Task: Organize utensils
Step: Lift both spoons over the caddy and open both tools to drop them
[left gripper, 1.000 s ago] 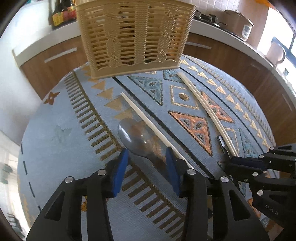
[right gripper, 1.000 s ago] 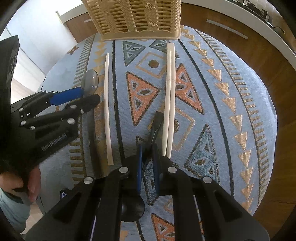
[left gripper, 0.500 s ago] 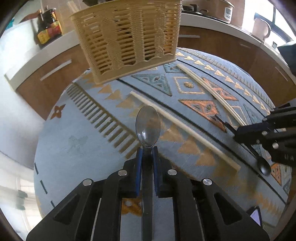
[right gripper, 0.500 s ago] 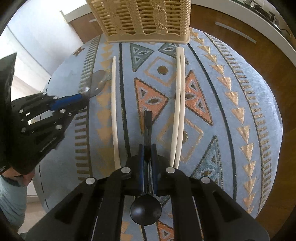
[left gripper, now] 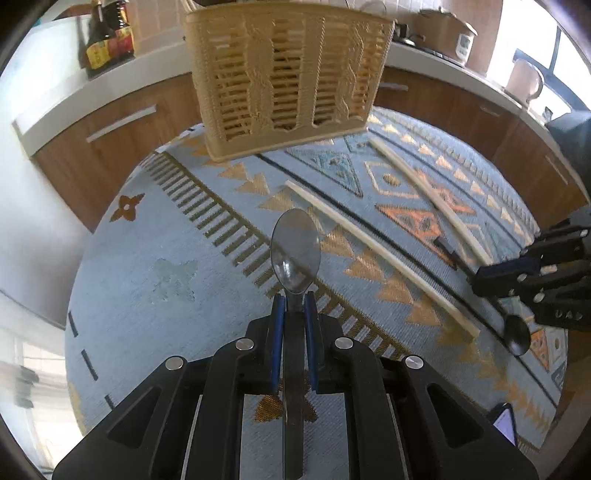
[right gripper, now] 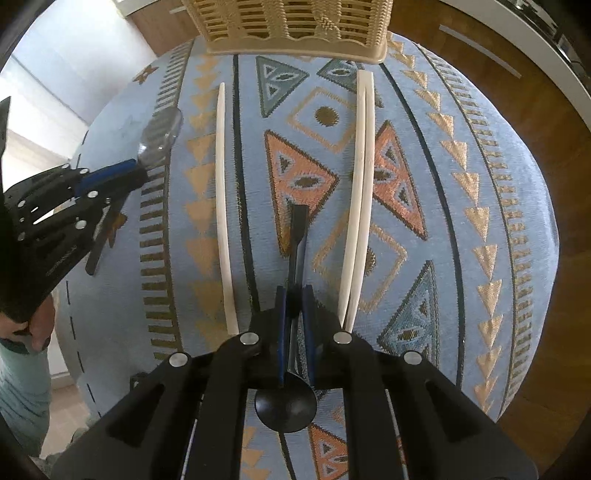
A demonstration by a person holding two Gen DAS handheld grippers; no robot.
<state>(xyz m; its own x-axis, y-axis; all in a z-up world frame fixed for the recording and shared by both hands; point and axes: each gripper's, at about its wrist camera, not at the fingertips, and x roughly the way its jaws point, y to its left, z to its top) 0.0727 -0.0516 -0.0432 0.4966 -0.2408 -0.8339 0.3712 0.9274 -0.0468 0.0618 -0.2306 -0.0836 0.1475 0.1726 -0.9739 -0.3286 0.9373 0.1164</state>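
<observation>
Seen from the left wrist: left tool (left gripper: pixel 294 295) clamped narrow on the neck of a clear spoon (left gripper: pixel 295 254), bowl forward, raised over a round desk (left gripper: pixel 147 266) draped in a pale blue cloth woven with orange and gold triangles. Standing at the far edge, a tan slatted basket (left gripper: pixel 284 77). Lying on the cloth, a single cream chopstick (left gripper: pixel 380 258) and, farther right, a chopstick pair (left gripper: pixel 432 195). At right, the right tool (left gripper: pixel 498 277) gripping a black spoon (left gripper: pixel 517 334), bowl end low. Behind, wood cabinets under a white kitchen counter (left gripper: pixel 74 92), dark sauce bottles (left gripper: pixel 107 37) at left, a rice cooker (left gripper: pixel 447 33) and a kettle (left gripper: pixel 524 81) near a bright window.

Seen from the right wrist: right tool (right gripper: pixel 295 299) closed narrow on the black spoon (right gripper: pixel 297 236), handle pointing forward toward the basket (right gripper: pixel 295 26), bowl back under the tool body. Flanking it on the cloth, the single chopstick (right gripper: pixel 223 206) at left and the chopstick pair (right gripper: pixel 360 195) just to the right, touching each other. At left, the left tool (right gripper: pixel 136 171) holding the clear spoon (right gripper: pixel 160 136) above the desk (right gripper: pixel 517 206) edge. Beyond, wood cabinet fronts and pale floor.
</observation>
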